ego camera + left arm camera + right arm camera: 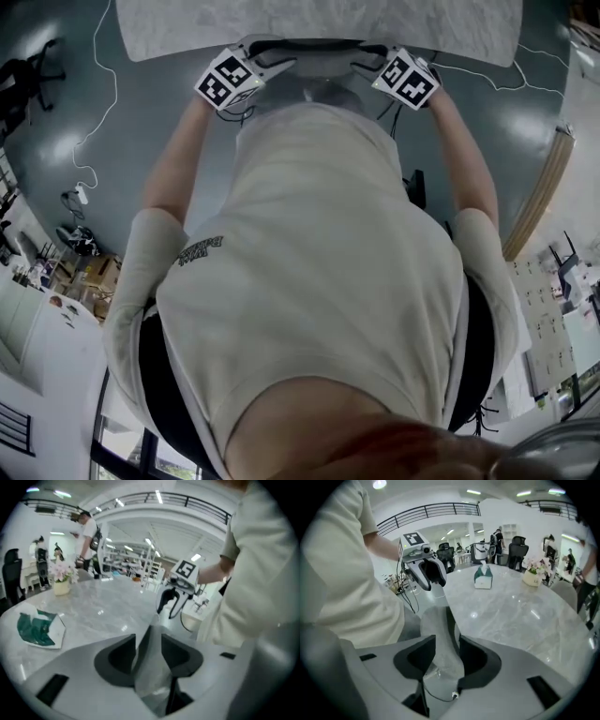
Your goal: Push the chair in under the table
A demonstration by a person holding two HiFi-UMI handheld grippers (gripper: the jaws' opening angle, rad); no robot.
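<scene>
The chair back (314,62) is a pale grey curved shell right at the edge of the marble table (319,23), at the top of the head view beyond the person's torso. My left gripper (270,58) holds its left end; the grey edge (149,667) fills the gap between the dark pads (123,660) of this gripper (149,641). My right gripper (372,62) holds the right end, and the chair back (440,634) sits tight between the jaws of this gripper (446,648). Each gripper shows in the other's view, the right (176,590) and the left (425,571).
On the table stand a tissue box (483,577) and a flower pot (533,576), and a green packet on a white sheet (37,629) lies there too. People (86,531) and office chairs (516,554) are beyond the table. Cables (94,112) lie on the floor at the left.
</scene>
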